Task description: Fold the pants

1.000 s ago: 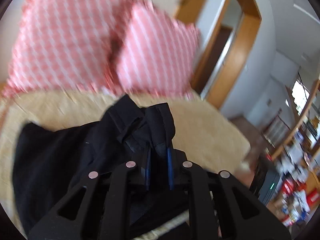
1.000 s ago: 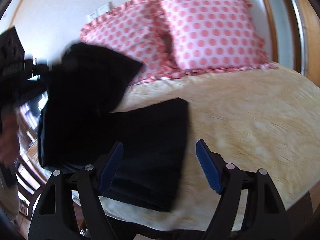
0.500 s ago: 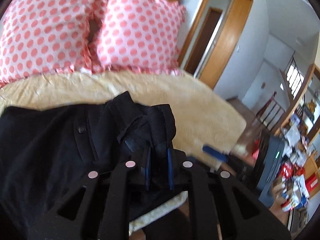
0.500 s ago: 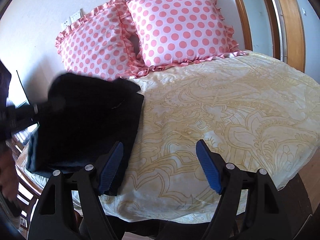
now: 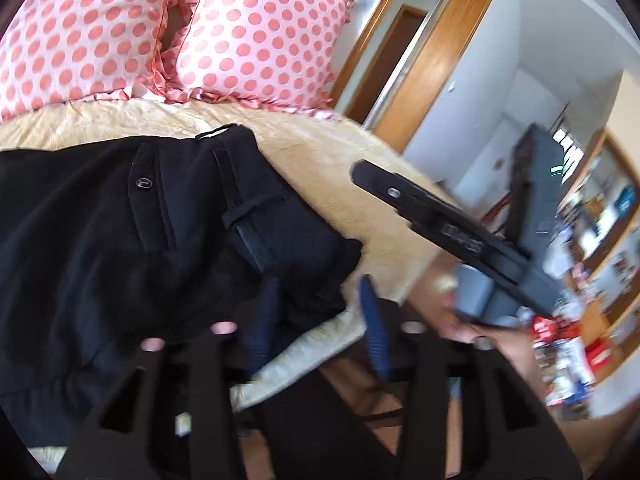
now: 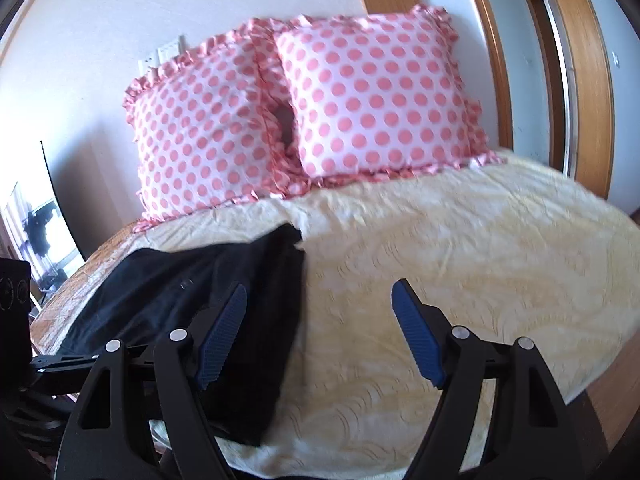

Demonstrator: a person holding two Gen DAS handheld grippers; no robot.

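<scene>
The black pants (image 5: pixel 132 240) lie folded on the yellow bedspread (image 5: pixel 320 148), waistband and button facing up, near the bed's front edge. My left gripper (image 5: pixel 316 320) is open and empty, its blue pads just off the waistband corner. In the right wrist view the pants (image 6: pixel 192 312) lie at the left of the bed (image 6: pixel 460 280). My right gripper (image 6: pixel 320 332) is open and empty, held above the bed's front edge, its left finger over the pants' right edge. The right gripper's body (image 5: pixel 472 236) shows in the left wrist view, to the right of the bed.
Two pink polka-dot pillows (image 6: pixel 376 92) lean against the wall at the head of the bed. A wooden door frame (image 6: pixel 588 80) stands to the right. Cluttered shelves (image 5: pixel 600 248) lie beyond the bed's right side.
My left gripper has opened and let go of the pants' waistband, which now lies flat on the bed. The right gripper stayed open and moved a little to the left.
</scene>
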